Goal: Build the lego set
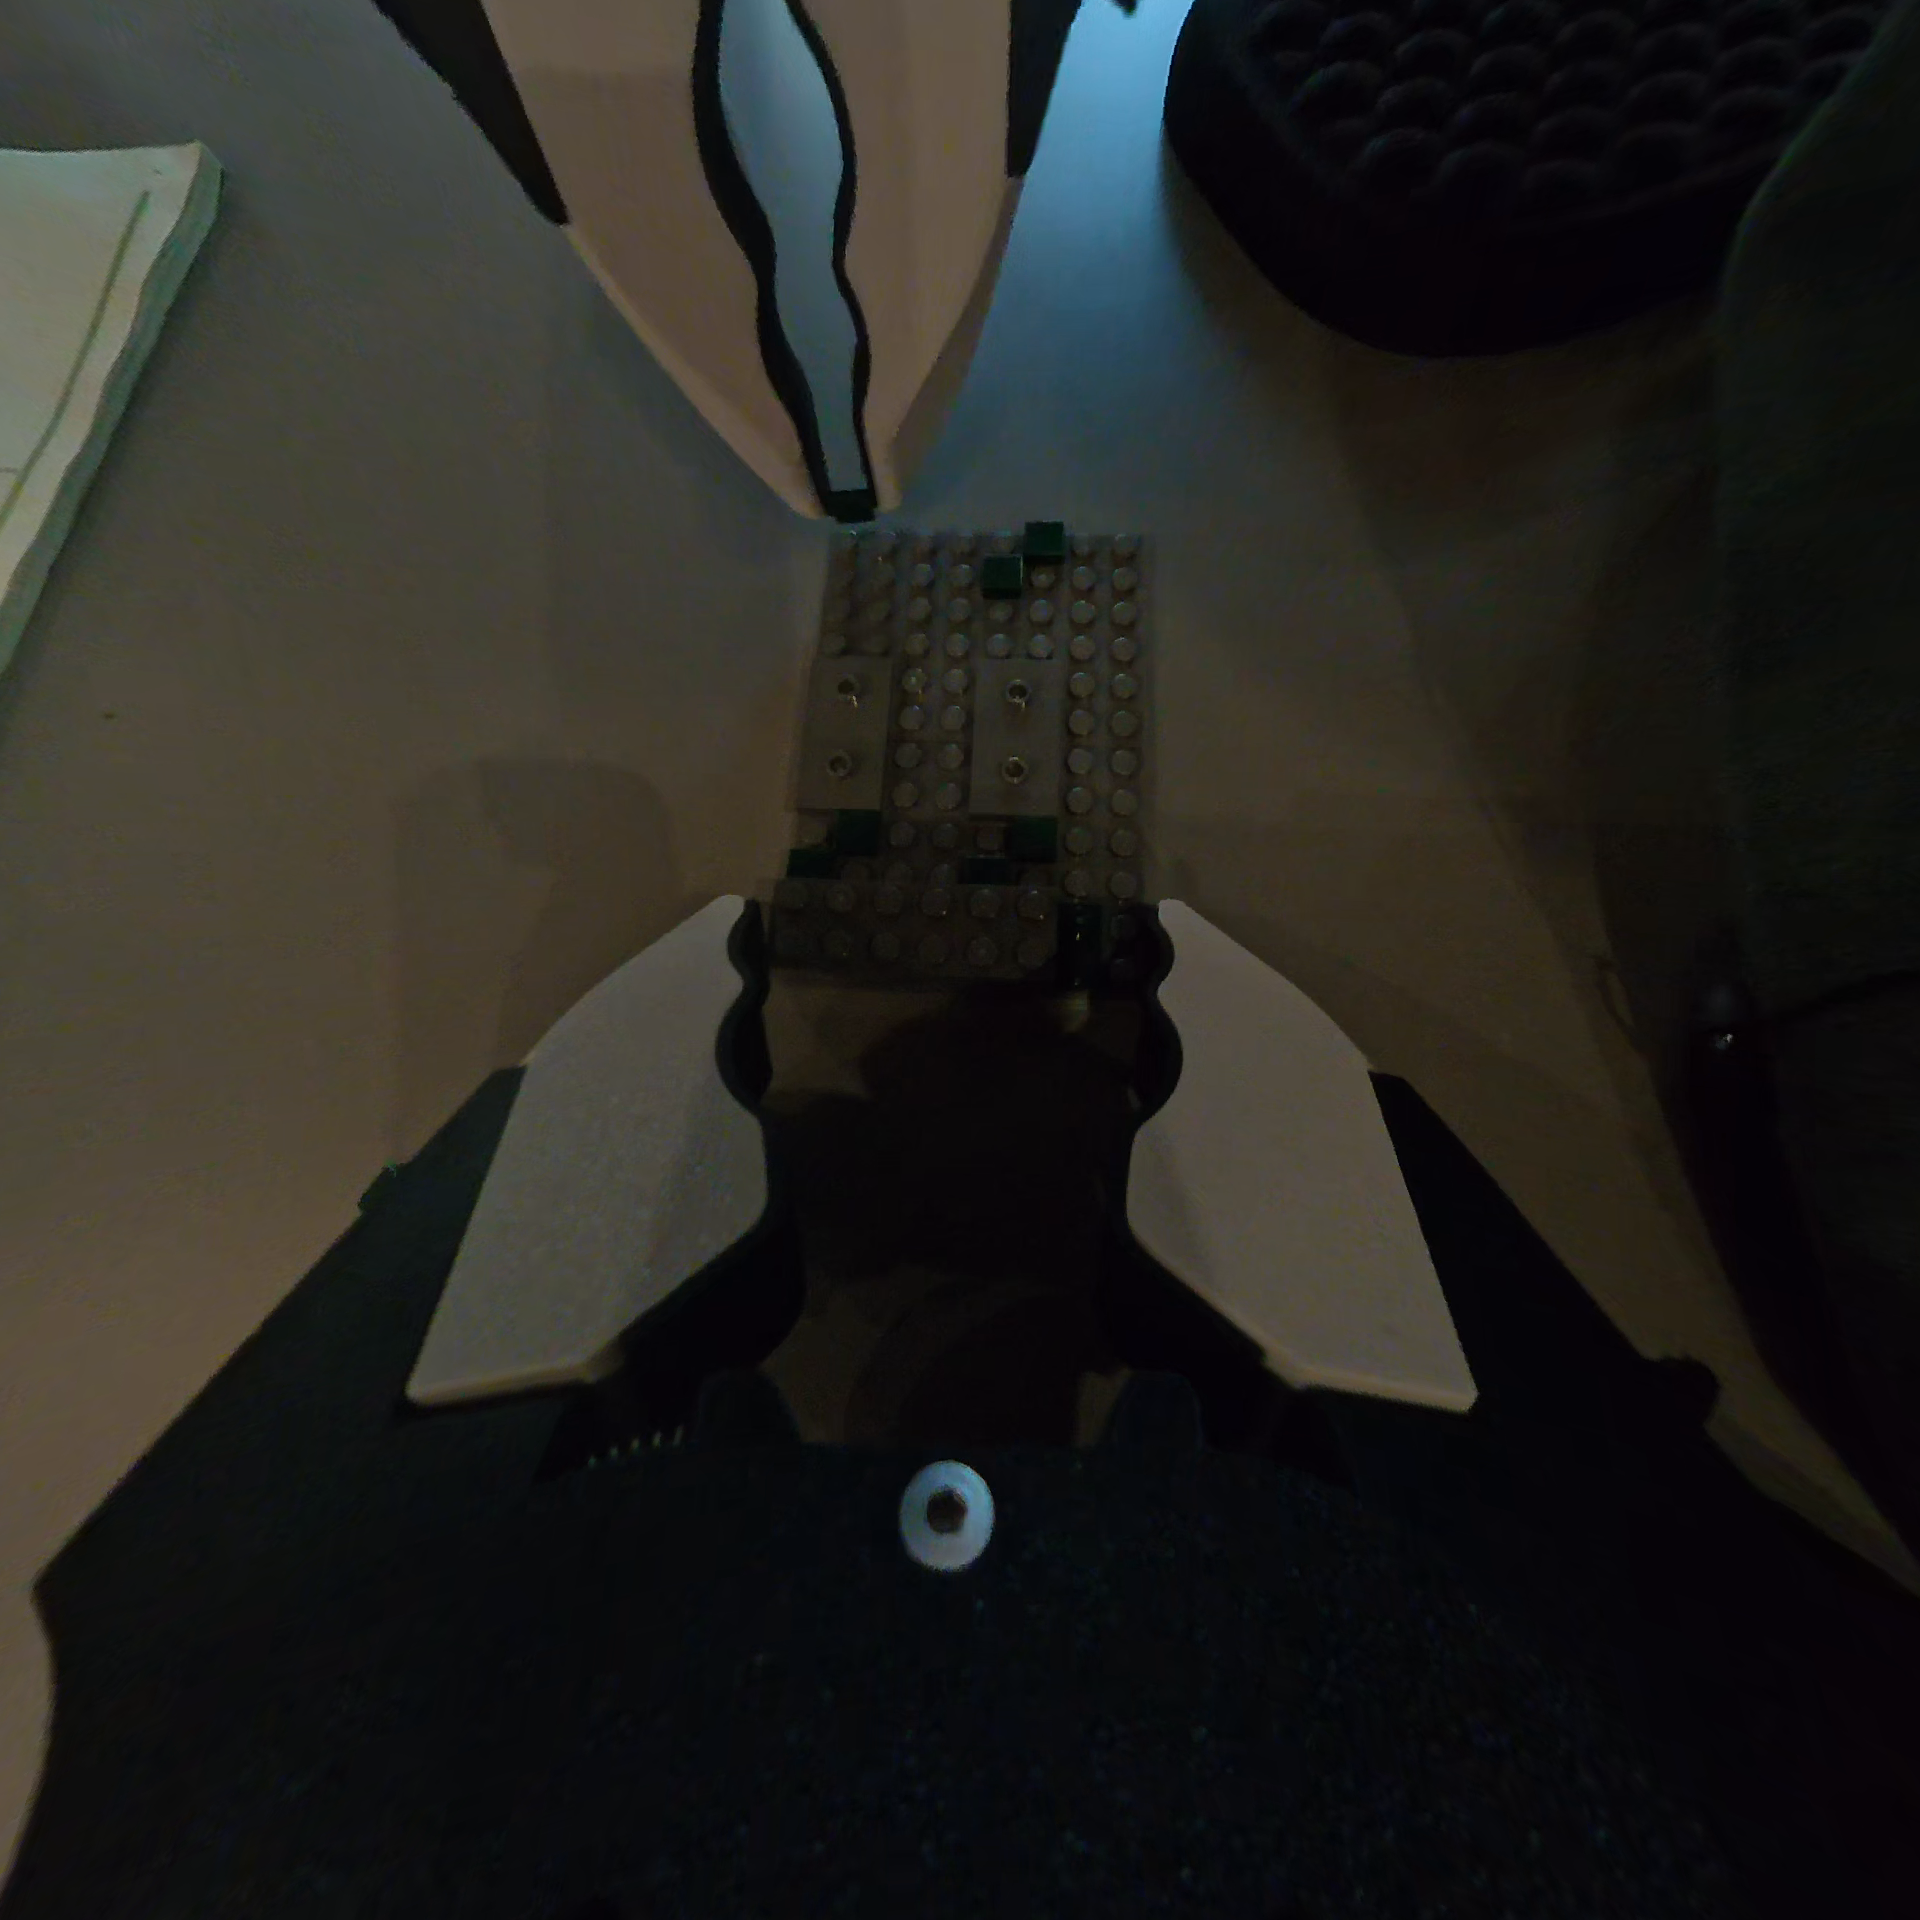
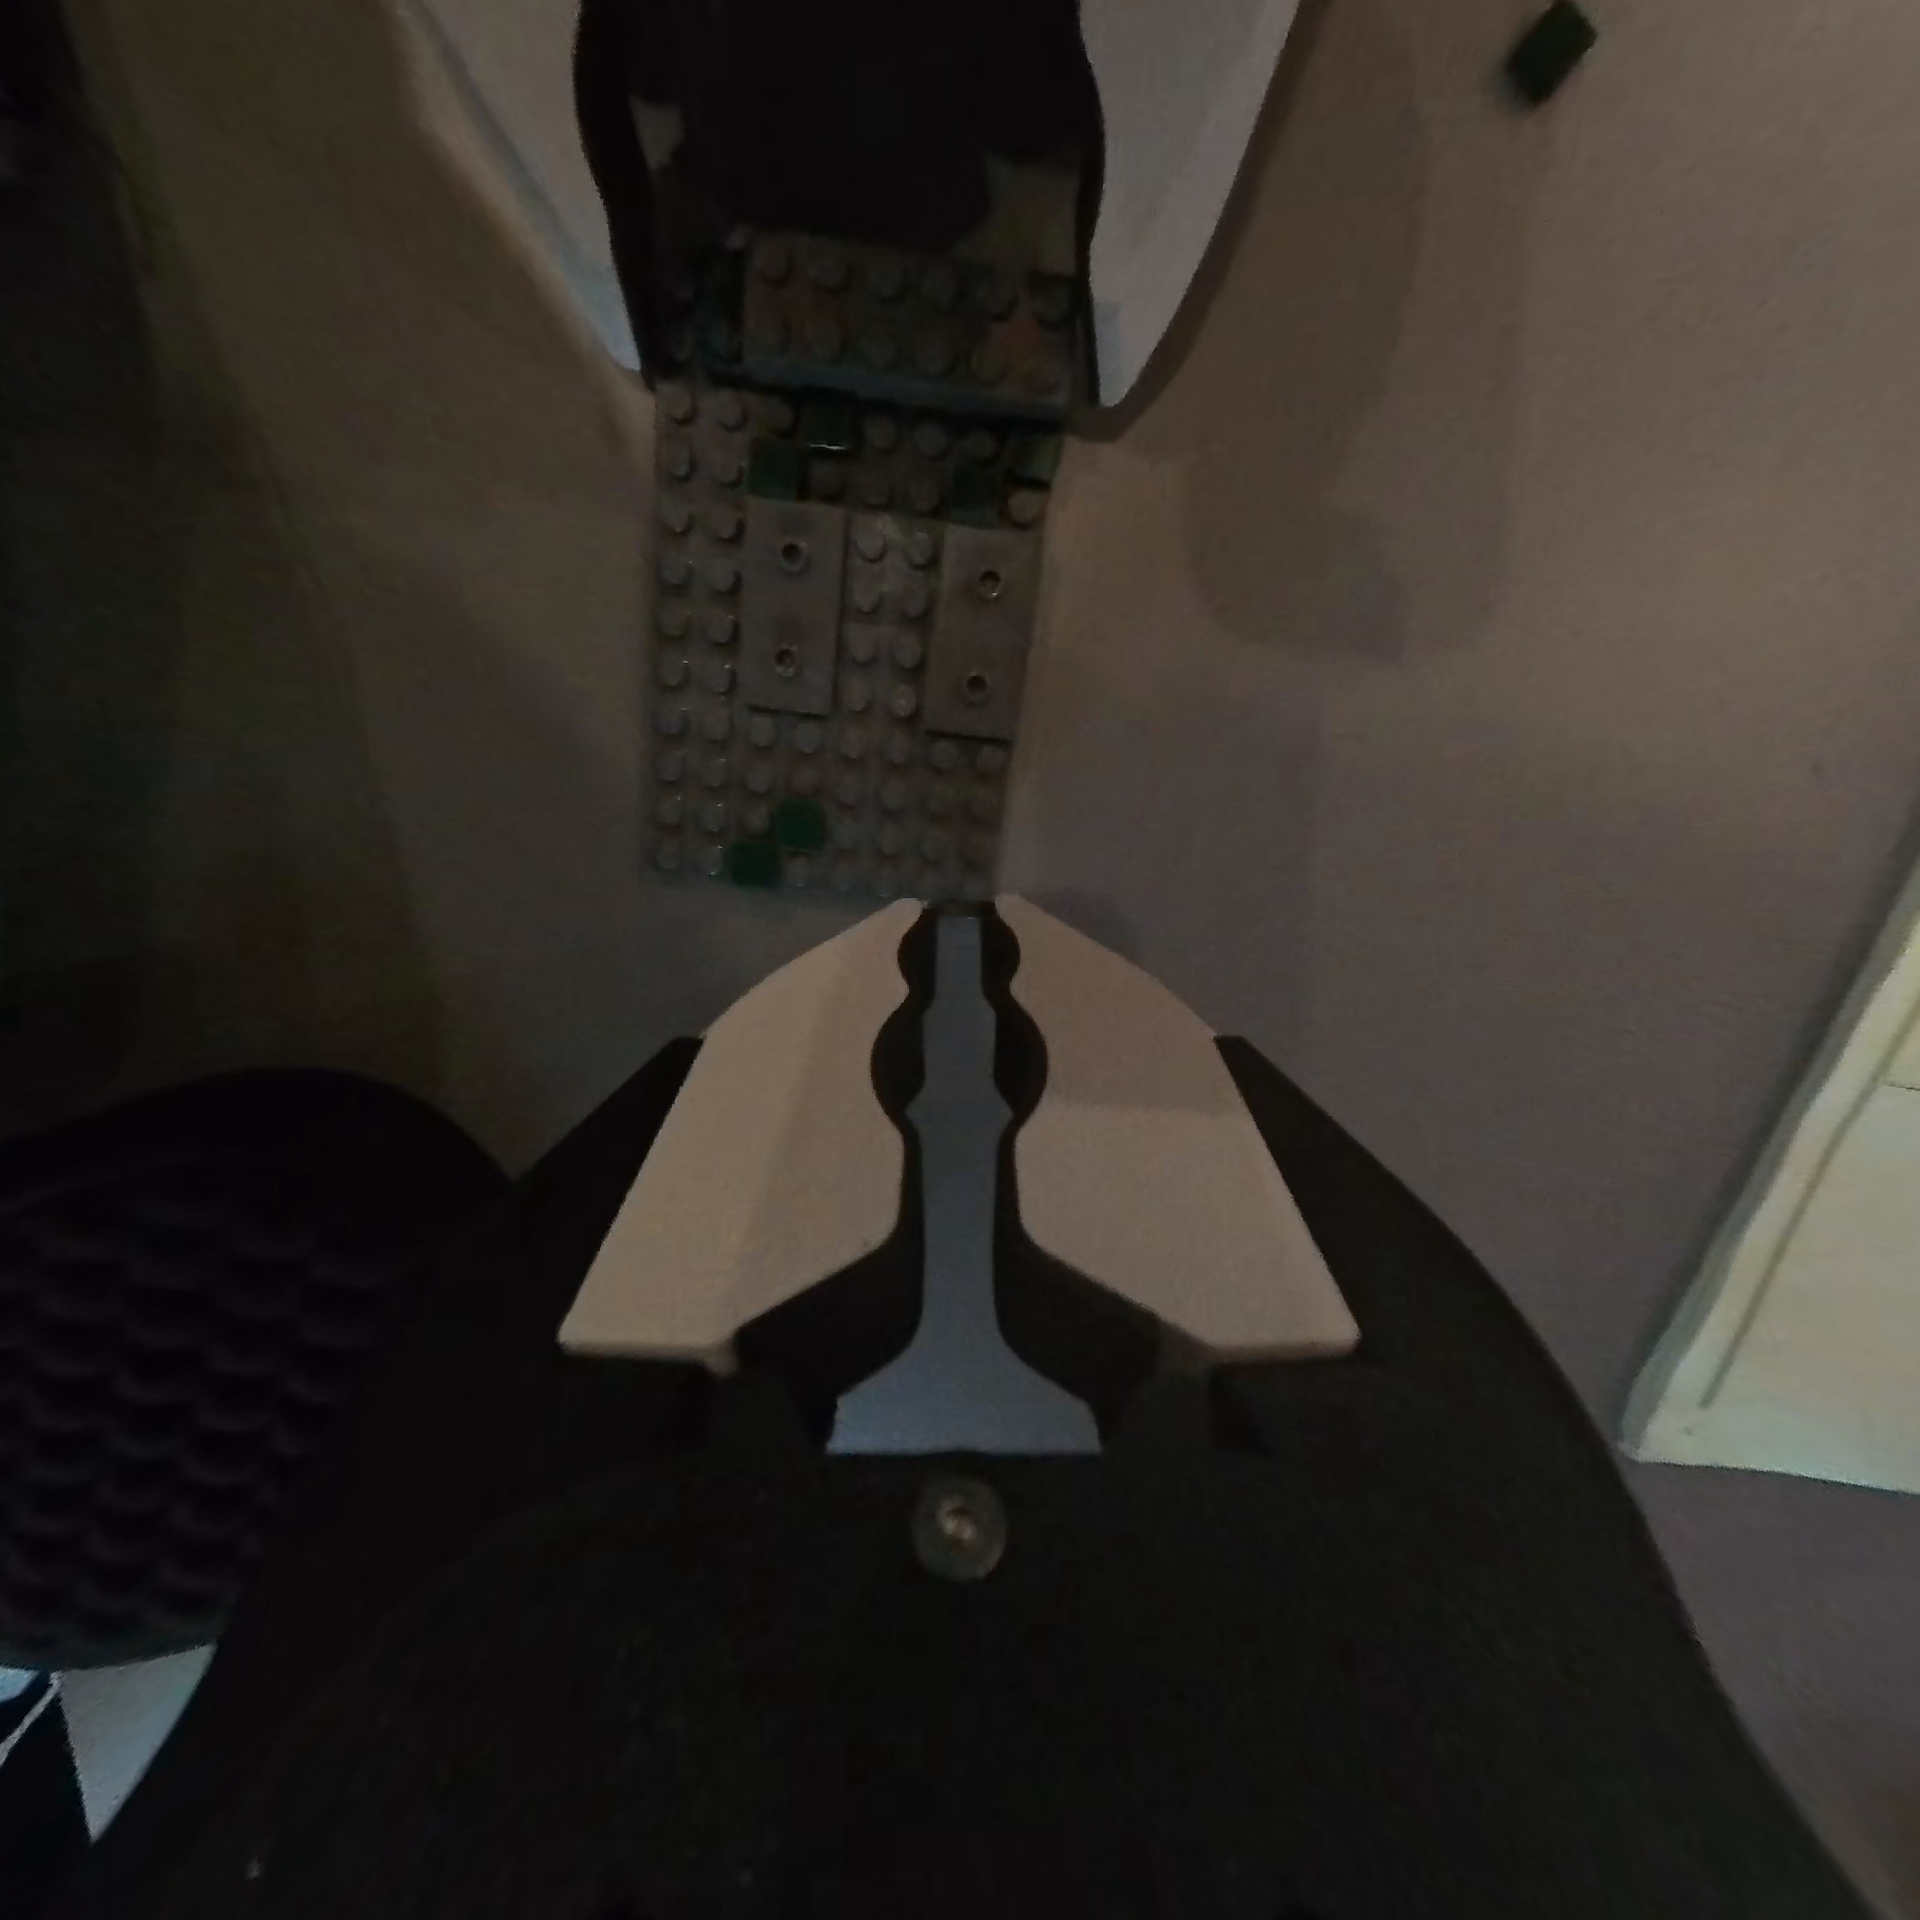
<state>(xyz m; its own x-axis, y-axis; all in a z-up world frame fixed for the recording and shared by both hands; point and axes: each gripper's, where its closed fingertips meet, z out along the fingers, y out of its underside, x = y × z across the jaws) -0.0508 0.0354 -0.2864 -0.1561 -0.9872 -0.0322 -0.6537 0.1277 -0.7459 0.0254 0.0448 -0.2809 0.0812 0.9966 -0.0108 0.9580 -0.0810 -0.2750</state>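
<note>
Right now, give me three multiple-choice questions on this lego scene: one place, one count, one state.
1. Where does the left gripper grip the plate?
A. at a short end
B. at its middle
C. nowhere

2. How many smooth grey tiles lie on the plate?
A. one
B. two
C. five

3. How is the right gripper?
A. wide open
B. closed on a small green piece
C. closed on the plate's middle

Answers:
1 A: its fingers flank the plate's near end in the left wrist view.
2 B: two stud-free tiles lie side by side among the studs.
3 B: its tips pinch the piece at the plate's far edge.
</note>
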